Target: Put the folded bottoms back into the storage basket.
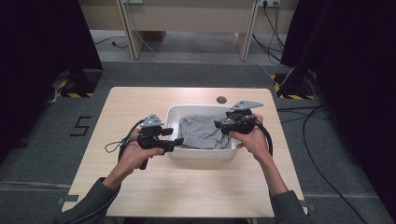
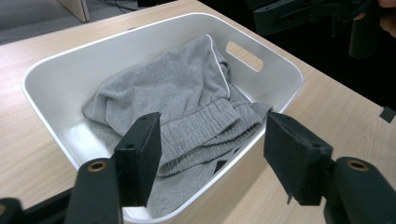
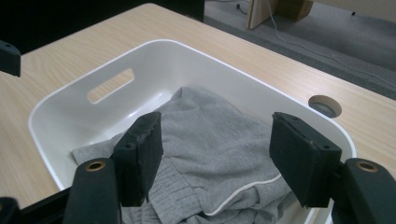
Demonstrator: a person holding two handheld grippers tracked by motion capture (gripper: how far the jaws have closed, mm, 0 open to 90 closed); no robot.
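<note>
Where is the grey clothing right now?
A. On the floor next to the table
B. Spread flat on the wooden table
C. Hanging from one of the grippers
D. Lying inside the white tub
D. The grey clothing lies bunched inside the white tub, and the jaws of both the left gripper and the right gripper stand open above it, pressing on nothing.

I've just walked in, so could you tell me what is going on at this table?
A person holds a gripper in each hand over a white tub on a wooden table. A folded grey garment lies inside the tub. The left gripper sits at the tub's left rim and the right gripper at its right side. Both stand open, with the garment below them and nothing gripped.
</note>
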